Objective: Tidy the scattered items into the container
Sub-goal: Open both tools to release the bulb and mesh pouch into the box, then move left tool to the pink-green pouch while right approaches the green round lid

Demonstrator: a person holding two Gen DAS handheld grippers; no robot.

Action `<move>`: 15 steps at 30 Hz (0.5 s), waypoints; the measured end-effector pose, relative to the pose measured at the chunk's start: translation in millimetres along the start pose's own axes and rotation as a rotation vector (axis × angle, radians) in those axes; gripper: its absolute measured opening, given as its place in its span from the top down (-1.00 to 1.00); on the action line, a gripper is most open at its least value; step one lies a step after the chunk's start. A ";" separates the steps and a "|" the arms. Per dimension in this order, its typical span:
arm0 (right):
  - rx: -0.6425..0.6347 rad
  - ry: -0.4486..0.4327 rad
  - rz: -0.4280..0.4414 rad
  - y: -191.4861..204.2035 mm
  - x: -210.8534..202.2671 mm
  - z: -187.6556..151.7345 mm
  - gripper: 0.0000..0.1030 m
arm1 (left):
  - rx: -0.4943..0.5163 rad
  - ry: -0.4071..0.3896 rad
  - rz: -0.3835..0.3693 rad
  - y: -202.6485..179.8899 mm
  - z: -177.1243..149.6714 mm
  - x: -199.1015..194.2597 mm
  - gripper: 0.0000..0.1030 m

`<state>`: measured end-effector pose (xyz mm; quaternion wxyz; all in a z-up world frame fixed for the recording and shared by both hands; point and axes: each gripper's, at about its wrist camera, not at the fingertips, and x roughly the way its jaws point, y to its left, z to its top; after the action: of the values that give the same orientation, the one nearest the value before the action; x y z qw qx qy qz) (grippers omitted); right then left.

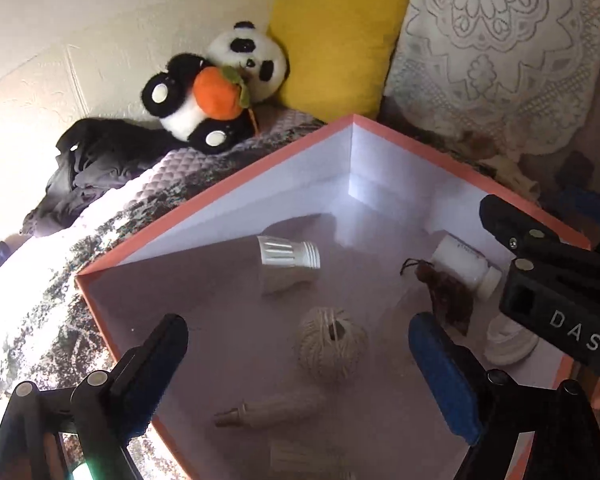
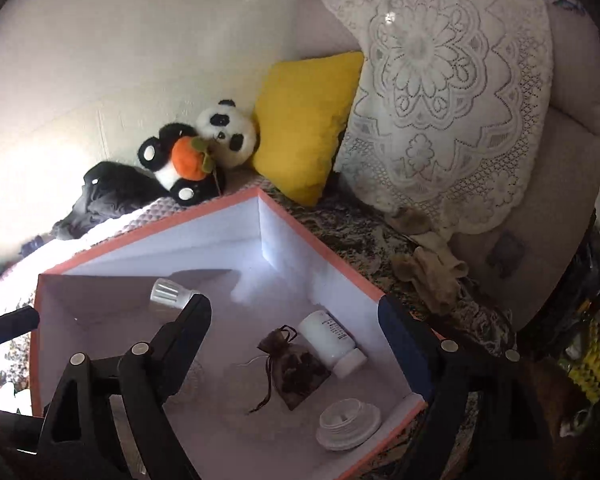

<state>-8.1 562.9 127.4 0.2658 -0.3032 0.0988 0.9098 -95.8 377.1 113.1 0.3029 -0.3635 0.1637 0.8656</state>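
Here, one box (image 1: pixel 228 184), pink-rimmed and white inside, on a bed. In the box: bulb (image 1: pixel 288 256) near the far corner; twine ball (image 1: pixel 332 344) at mid-floor; white bottle (image 2: pixel 334 344) by the right wall, a brown pouch (image 2: pixel 300 368) touching it; white lid (image 2: pixel 348 424) toward the near right corner. Left hand-held gripper (image 1: pixel 300 360) spread wide above the twine, gripping nothing. Right hand-held gripper (image 2: pixel 296 344) spread over the pouch, likewise empty. Panda (image 2: pixel 204 148) beyond the box.

"DAS", perhaps cut off, on right gripper (image 1: pixel 556 280)
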 end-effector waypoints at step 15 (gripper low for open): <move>0.027 -0.109 0.051 28.6 -33.3 6.8 -0.80 | -0.111 -0.070 0.108 85.7 -52.1 -83.9 -0.84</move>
<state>-4.5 527.1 153.5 0.2516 -0.2470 0.1041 0.9300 -77.0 251.4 144.1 0.2405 -0.3400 0.1243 0.9006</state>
